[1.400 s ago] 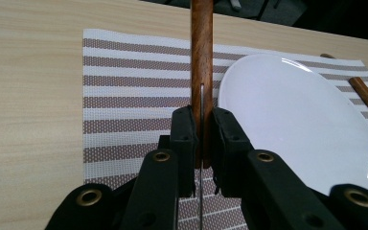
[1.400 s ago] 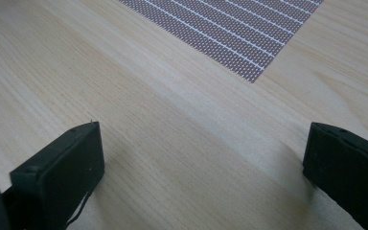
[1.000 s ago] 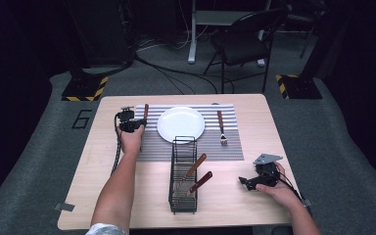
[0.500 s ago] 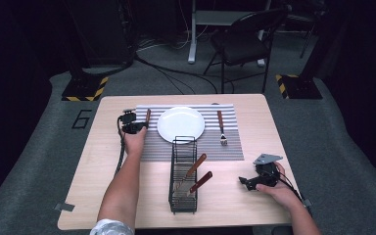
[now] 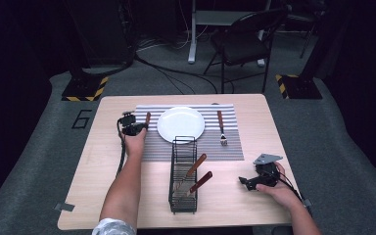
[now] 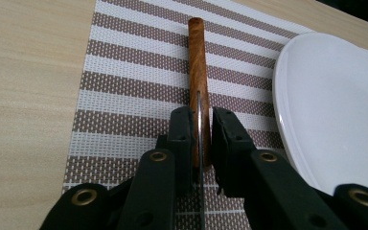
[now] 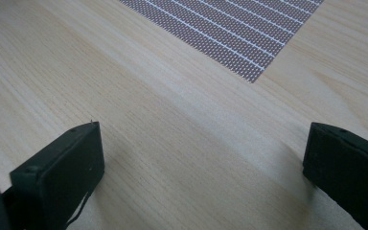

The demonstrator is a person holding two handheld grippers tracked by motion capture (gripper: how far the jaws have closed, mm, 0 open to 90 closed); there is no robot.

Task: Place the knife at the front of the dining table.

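Left gripper [image 6: 201,139] clamped shut; right gripper [image 7: 201,163] spread wide.

**My two claws and what I wear**

My left gripper [image 6: 201,139] is matt black, its jointed links pinned with brass-coloured rivets. A black cable [image 5: 122,156] trails from it. My right gripper [image 5: 249,182] is black too, topped by a grey three-cornered plate [image 5: 267,158]. My forearms are bare; a pale patterned sleeve [image 5: 111,227] shows at my left shoulder.

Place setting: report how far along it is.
Done: plate on the striped placemat, fork lying to its right. In hand: the left hand-held gripper is closed on a wooden-handled knife left of the plate. Left: two utensils remain in the wire rack; right hand-held gripper is open.
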